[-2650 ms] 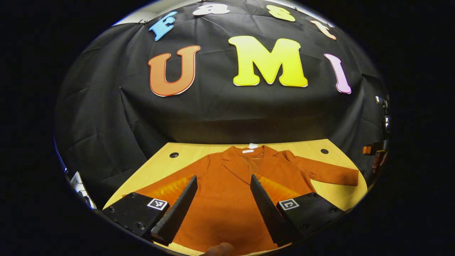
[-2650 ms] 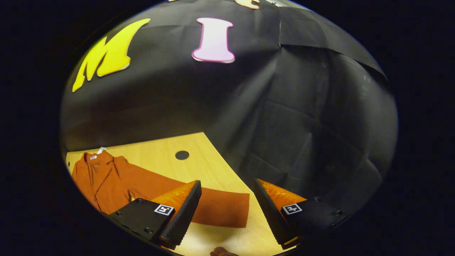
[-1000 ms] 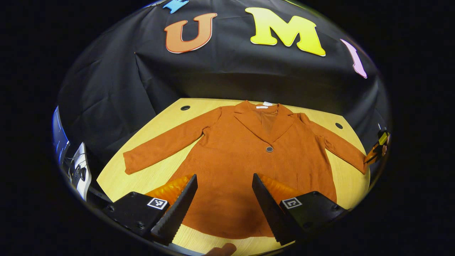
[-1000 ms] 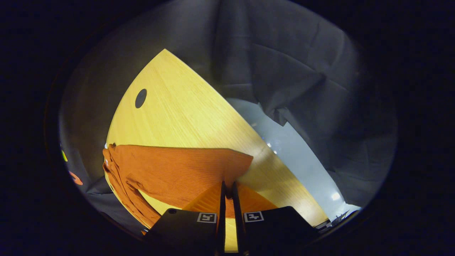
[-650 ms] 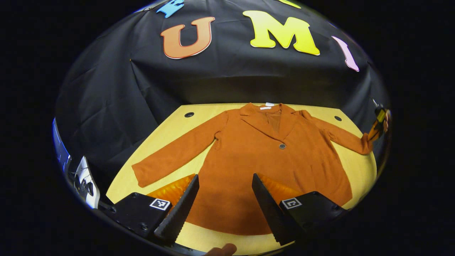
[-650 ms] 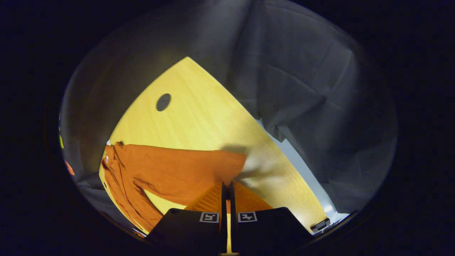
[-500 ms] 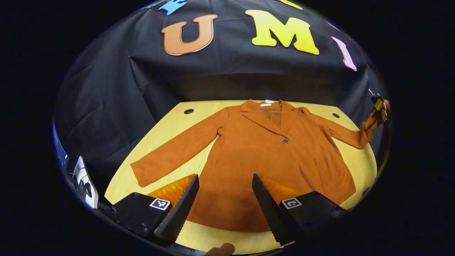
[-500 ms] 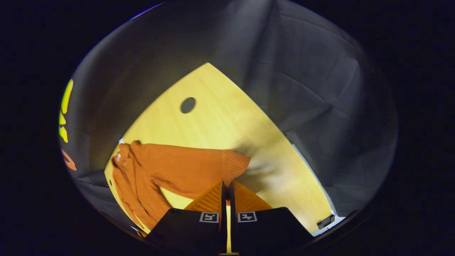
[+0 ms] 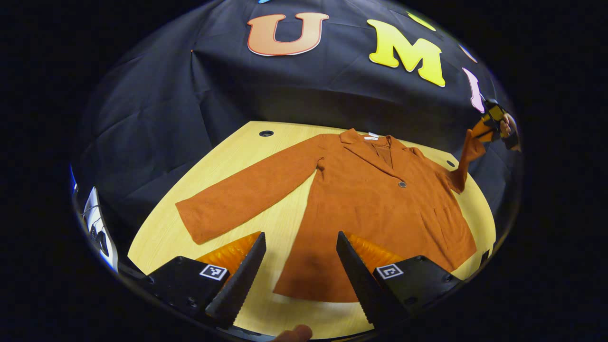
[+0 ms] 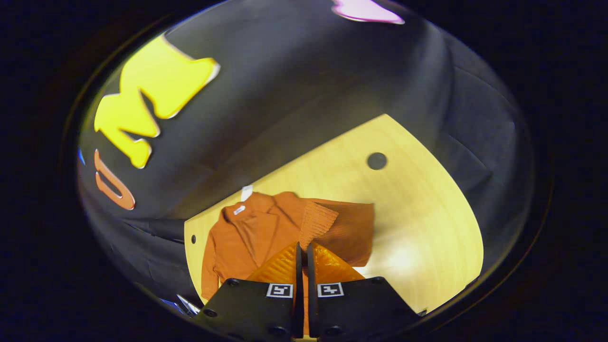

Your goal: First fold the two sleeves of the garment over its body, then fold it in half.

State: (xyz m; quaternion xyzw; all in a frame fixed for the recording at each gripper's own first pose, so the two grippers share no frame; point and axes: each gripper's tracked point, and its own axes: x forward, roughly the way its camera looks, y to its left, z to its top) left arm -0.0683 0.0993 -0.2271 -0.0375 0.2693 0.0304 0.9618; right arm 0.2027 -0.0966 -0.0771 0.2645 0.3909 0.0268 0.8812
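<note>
1. The right gripper [image 10: 302, 251] was clamped on the cuff of the garment's right sleeve [image 10: 319, 219], which was held up off the table [image 10: 427, 228].
2. The left gripper [image 9: 299, 259] was spread wide, grasping nothing, above the table's near edge.
3. The garment [image 9: 380, 209] was laid flat, collar toward the far edge, its left sleeve [image 9: 247, 192] stretched toward the left edge.

**Rust Jacket on Pale Wood**

The jacket [image 9: 380, 199] is a plain rust orange all over, with one dark round button [image 9: 402, 184] and a small white label [image 9: 371, 136] at the collar. The bench [image 9: 228, 161] is light yellow wood with fine grain and dark round holes [image 9: 266, 133]. The booth wall [image 9: 156, 118] is black cloth.
</note>
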